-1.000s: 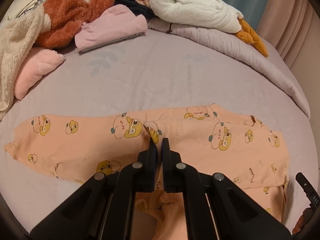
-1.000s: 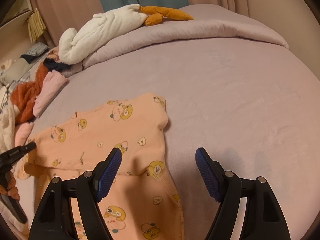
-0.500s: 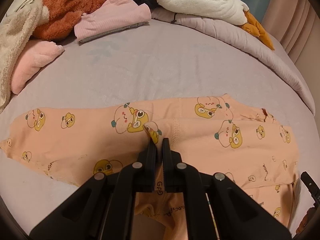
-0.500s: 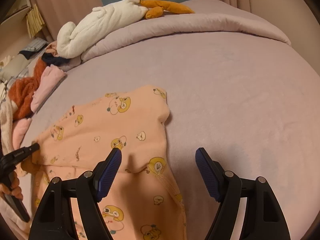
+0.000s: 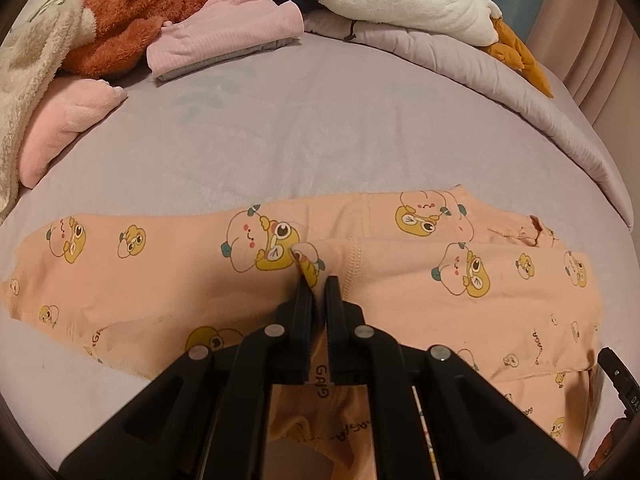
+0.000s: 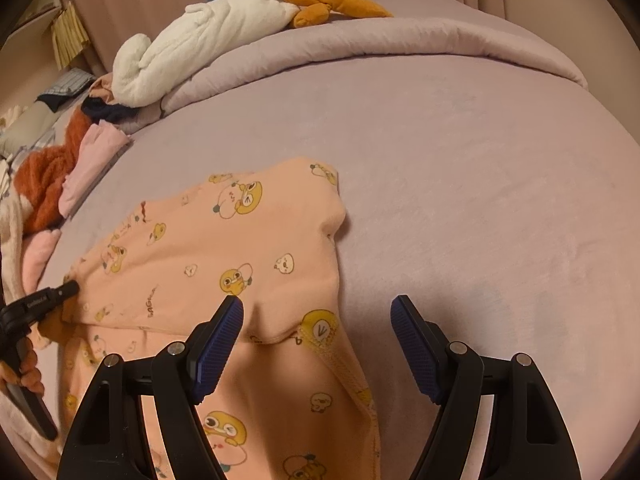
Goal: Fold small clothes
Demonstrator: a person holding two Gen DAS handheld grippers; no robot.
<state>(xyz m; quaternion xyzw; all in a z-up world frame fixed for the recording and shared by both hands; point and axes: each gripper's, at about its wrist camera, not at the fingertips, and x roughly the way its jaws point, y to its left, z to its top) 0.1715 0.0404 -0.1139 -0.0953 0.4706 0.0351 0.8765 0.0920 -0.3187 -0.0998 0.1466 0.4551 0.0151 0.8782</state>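
Over the last second little has shifted: the left gripper (image 5: 319, 286) is still clenched on a pinched ridge of the peach cartoon-print garment (image 5: 500, 312), and in the left wrist view the cloth has slid a touch lower and nearer, with the pinched fold standing up just ahead of the fingertips at 12 o'clock. That reads as a grasp held and being drawn slightly, not a fold yet carried over, so the folding seems early.

The garment lies spread on the lilac bed sheet (image 5: 320, 120), running from 9 o'clock to 3 o'clock across the left wrist view, one long part stretching to the left and the wider body to the right. More of it hangs under the left gripper toward 6 o'clock.

The right gripper (image 6: 316, 320) remains released, its blue-padded fingers (image 6: 218, 344) wide apart and holding nothing. Its left finger hovers over the garment's hem; the right finger is over bare sheet. The garment's corner lies at about 11 o'clock from it.

Far off at 12 o'clock sit a white plush goose (image 6: 192, 56) and a pile of other clothes (image 5: 132, 20).
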